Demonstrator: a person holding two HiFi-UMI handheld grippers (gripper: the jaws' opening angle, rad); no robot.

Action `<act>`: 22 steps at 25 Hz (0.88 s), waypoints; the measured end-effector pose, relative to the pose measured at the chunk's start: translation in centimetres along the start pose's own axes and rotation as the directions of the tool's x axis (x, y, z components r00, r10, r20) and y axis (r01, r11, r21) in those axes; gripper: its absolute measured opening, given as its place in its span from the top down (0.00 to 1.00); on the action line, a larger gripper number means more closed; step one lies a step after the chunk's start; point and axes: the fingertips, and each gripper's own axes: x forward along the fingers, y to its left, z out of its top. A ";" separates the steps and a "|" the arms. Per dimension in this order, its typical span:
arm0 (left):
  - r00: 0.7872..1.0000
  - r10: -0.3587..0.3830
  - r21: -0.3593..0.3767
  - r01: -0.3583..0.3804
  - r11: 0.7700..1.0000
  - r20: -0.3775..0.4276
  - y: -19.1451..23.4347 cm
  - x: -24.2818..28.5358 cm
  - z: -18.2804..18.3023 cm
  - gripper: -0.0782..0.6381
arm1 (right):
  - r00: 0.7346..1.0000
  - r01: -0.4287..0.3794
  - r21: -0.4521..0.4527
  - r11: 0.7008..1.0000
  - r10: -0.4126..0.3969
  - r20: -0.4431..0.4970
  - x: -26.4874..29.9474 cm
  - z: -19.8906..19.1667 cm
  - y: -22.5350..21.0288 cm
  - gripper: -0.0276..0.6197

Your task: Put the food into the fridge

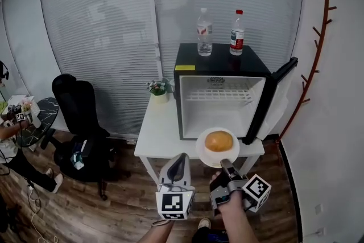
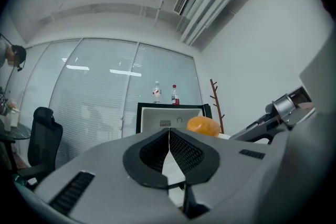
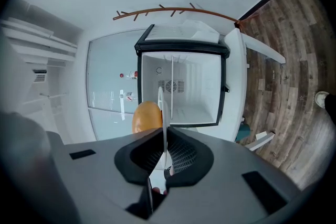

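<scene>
A round golden bun [image 1: 219, 140] lies on a white plate [image 1: 203, 152] held in the air before the open black mini fridge [image 1: 220, 62]. My right gripper [image 1: 225, 164] is shut on the plate's near rim. In the right gripper view the plate [image 3: 164, 107] stands edge-on between the closed jaws, with the bun [image 3: 145, 117] on its left side. The fridge's white inside [image 3: 184, 92] lies straight ahead. My left gripper [image 1: 181, 159] hovers just left of the plate, shut with nothing in it. Its own view shows the jaws meeting [image 2: 169, 131] and the bun [image 2: 203, 125] beyond.
The fridge stands on a white table [image 1: 159, 136], its door [image 1: 272, 101] swung open to the right. Two bottles [image 1: 205, 31] stand on top of it. A small potted plant [image 1: 158, 90] sits at its left. A black office chair [image 1: 77, 108] is further left, and a coat rack [image 1: 318, 48] at the right wall.
</scene>
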 end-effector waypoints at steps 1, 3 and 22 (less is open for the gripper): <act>1.000 0.004 0.003 -0.004 1.000 0.001 0.1 1.4 0.0 0.85 | 1.000 0.000 0.001 1.000 0.000 -0.004 1.2 0.8 0.1 0.90; 1.000 0.015 0.008 -0.015 1.000 0.005 0.2 4.1 0.1 0.85 | 1.000 0.000 0.001 1.000 0.000 -0.013 3.4 2.4 0.2 0.90; 0.995 0.100 0.029 -0.099 0.995 -0.014 3.9 19.2 -2.6 0.85 | 0.995 0.035 0.009 0.999 -0.034 -0.089 19.0 8.6 -0.8 0.90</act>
